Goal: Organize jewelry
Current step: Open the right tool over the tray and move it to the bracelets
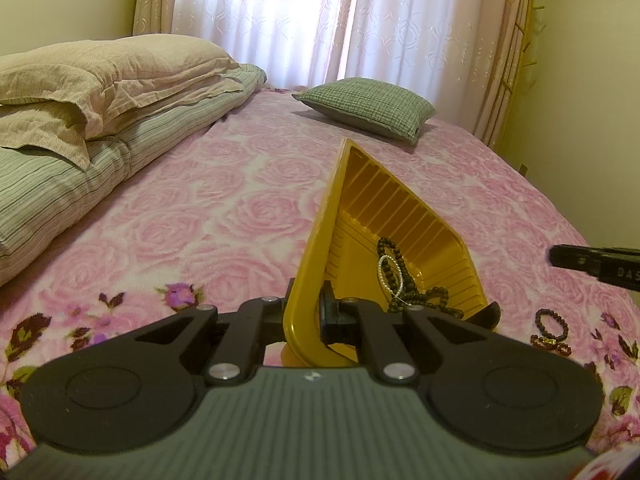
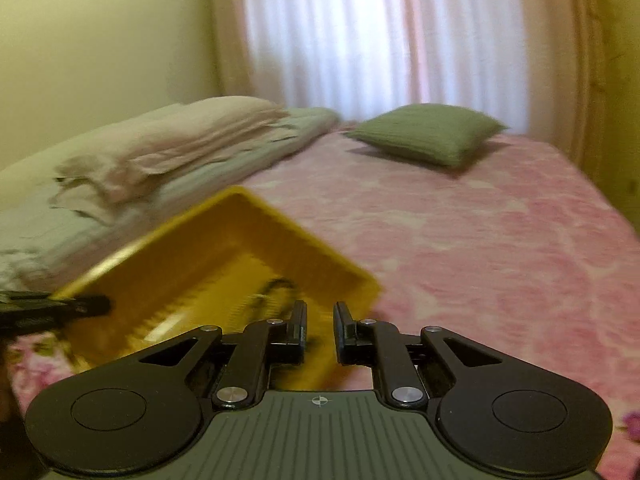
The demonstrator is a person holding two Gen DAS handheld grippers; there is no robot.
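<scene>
The left gripper [image 1: 306,312] is clamped tight on the yellow tray's [image 1: 316,240] rim, tipping it up off the pink bedspread [image 1: 224,208] with the dark bead necklace [image 1: 394,276] and pearl bracelet [image 1: 389,272] inside. The right gripper [image 2: 320,326] hangs slightly parted, gripping nothing. A red bead bracelet [image 1: 551,330] lies on the bedspread just beside the tray.

We see a glossy yellow plastic tray [image 1: 404,204] with a ribbed floor, resting on a plush pink rose-patterned blanket [image 1: 208,216]. In it lie matt dark beads [image 1: 404,280] and a shiny pearly bracelet [image 1: 390,272]. Our matt black plastic left gripper [image 1: 306,316] carries bright metal rivets.
</scene>
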